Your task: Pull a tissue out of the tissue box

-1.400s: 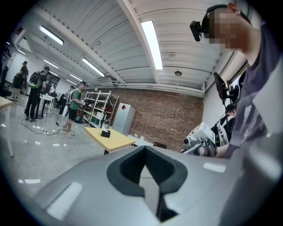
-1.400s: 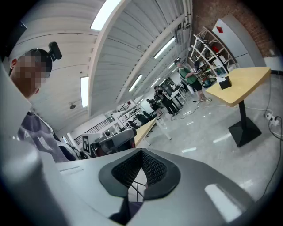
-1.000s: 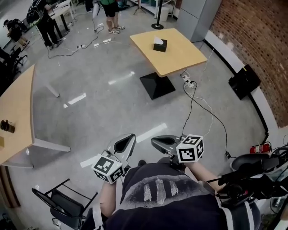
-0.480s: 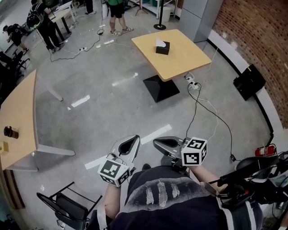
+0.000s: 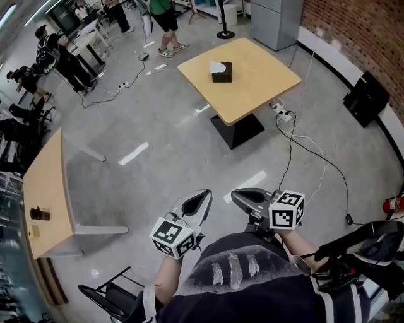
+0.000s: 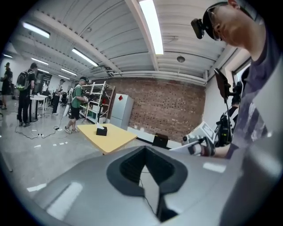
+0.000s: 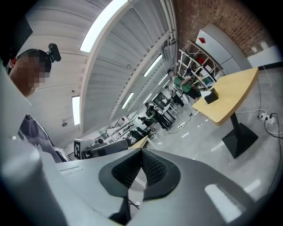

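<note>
A black tissue box (image 5: 221, 71) with a white tissue sticking up stands on a square wooden table (image 5: 252, 85), far ahead across the floor. My left gripper (image 5: 203, 197) and right gripper (image 5: 238, 197) are held side by side close to the person's body, both shut and empty, well short of the table. In the left gripper view the left gripper (image 6: 145, 152) points toward the tissue box (image 6: 101, 131), small on the table (image 6: 116, 139). The right gripper (image 7: 140, 155) shows its tips meeting, with the tissue box (image 7: 211, 96) far off at the right.
A second wooden table (image 5: 44, 183) with a small dark object (image 5: 38, 214) stands at the left. Cables (image 5: 303, 145) and a power strip (image 5: 284, 115) lie on the floor right of the table's black base (image 5: 238, 129). A folding chair (image 5: 110, 296) is near left; people (image 5: 164, 19) stand behind.
The person has walked forward across the floor, carrying both grippers along, still shut. The table with the tissue box looks somewhat nearer, and the left table has slid further into view.
</note>
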`<state>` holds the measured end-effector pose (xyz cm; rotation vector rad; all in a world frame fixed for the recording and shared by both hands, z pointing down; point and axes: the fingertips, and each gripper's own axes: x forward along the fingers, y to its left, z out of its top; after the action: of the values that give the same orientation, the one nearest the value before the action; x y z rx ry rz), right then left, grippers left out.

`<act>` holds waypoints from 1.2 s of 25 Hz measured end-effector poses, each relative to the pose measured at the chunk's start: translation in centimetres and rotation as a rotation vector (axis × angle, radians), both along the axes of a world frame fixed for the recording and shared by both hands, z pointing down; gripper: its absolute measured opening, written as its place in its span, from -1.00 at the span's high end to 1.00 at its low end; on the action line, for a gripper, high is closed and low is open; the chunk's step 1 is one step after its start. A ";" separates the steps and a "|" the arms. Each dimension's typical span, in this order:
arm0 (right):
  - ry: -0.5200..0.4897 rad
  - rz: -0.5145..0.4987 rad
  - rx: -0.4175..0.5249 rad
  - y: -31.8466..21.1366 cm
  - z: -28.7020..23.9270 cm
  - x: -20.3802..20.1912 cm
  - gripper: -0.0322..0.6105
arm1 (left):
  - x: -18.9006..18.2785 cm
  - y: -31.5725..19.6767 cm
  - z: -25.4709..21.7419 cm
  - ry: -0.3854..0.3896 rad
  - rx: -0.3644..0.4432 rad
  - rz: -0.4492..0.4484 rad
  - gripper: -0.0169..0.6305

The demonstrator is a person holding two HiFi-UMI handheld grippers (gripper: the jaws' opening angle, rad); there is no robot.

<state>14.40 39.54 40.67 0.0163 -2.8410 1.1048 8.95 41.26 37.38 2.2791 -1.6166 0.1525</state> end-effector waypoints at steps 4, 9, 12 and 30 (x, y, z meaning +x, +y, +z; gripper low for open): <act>0.006 0.023 -0.015 -3.8 1.1 3.3 0.91 | 2.7 -4.1 -0.5 -0.015 -0.021 0.018 0.94; 0.000 -0.003 -0.033 -8.7 2.1 6.9 0.90 | 6.6 -9.5 0.0 -0.043 -0.059 0.013 0.94; -0.019 -0.041 -0.048 -10.8 2.3 8.0 0.91 | 8.5 -12.1 0.5 -0.056 -0.078 0.016 0.94; -0.010 0.097 -0.052 -17.2 3.3 11.6 0.91 | 11.2 -20.8 -0.3 -0.032 -0.043 0.172 0.94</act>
<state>26.00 22.38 43.96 0.1472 -2.8463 1.2001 20.12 20.48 37.10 2.3918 -1.4168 0.2642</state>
